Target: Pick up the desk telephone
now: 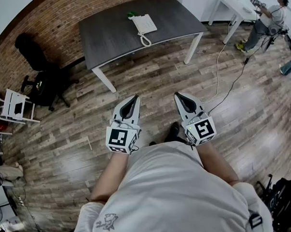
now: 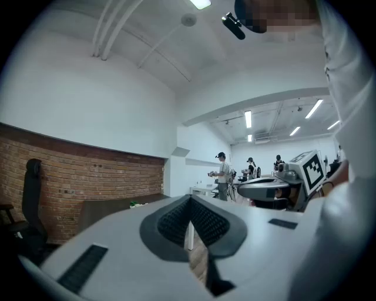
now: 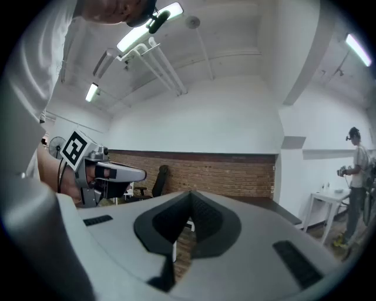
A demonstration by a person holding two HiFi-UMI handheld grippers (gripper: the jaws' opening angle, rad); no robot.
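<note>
Nearest of all is the person's white T-shirt (image 1: pixel 178 193), with both forearms reaching out from it over the floor. Each hand holds a gripper level and side by side with the other, marker cubes towards the body. The left gripper (image 1: pixel 133 98) has its jaws pressed together with nothing between them, and the right gripper (image 1: pixel 178 95) is likewise closed and empty; each gripper view shows the dark ribbed pads meeting at the tip. A dark shoe (image 1: pixel 172 132) shows between the two, just in front of the shirt. Beyond the jaw tips lies a stretch of wooden floor (image 1: pixel 148 79), and to the right a thin cable (image 1: pixel 217 71) snakes across it towards the far right. At the left, near the edge, stands a small white folding rack (image 1: pixel 15 107), and farther on a black office chair (image 1: pixel 40 69) stands near the curved brick wall (image 1: pixel 50 21). Well apart from both grippers, straight ahead, stands the dark grey table (image 1: pixel 113 37) on white legs. The desk telephone (image 1: pixel 144 24), white, rests about the middle of its top, its coiled cord trailing towards the table's near edge. A small green thing (image 1: pixel 131 14) lies just beyond the telephone. At the far right there is a white table (image 1: pixel 234 8), and another person (image 1: pixel 269 21) stands beside it.
</note>
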